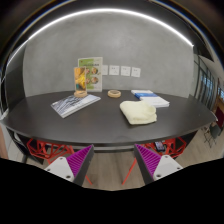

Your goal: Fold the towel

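A pale yellow towel [139, 113] lies bunched and partly folded on the dark round table [60, 125], right of the middle. My gripper [112, 165] is held back from the table, below its near edge, well short of the towel. Its two fingers with purple pads [76, 160] stand wide apart with nothing between them.
On the table lie a magazine [75, 103] at the left, a roll of tape [114, 94] at the back and a blue-white book [151, 99] at the back right. A yellow-green box [88, 73] stands at the back. Red chair legs [42, 150] show under the table.
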`<state>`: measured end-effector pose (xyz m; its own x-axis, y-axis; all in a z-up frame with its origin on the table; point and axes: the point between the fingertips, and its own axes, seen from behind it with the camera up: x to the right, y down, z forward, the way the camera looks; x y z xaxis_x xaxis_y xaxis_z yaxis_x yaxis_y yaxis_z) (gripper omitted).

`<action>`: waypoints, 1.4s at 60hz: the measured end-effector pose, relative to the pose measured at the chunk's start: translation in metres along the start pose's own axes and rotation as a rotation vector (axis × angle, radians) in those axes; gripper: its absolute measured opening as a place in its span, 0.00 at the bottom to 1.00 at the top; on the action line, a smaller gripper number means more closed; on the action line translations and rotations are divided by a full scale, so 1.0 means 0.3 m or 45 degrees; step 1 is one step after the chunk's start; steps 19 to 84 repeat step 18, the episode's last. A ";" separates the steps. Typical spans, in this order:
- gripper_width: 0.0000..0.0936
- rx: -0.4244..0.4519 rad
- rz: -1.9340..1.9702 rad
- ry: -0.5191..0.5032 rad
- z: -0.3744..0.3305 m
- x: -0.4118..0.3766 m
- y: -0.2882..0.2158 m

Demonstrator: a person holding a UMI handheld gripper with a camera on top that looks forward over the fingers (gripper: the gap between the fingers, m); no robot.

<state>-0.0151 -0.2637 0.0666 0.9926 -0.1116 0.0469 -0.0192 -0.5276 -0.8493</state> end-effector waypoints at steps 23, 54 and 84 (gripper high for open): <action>0.90 0.044 -0.014 -0.115 -0.079 0.053 0.075; 0.90 0.044 -0.014 -0.115 -0.079 0.053 0.075; 0.90 0.044 -0.014 -0.115 -0.079 0.053 0.075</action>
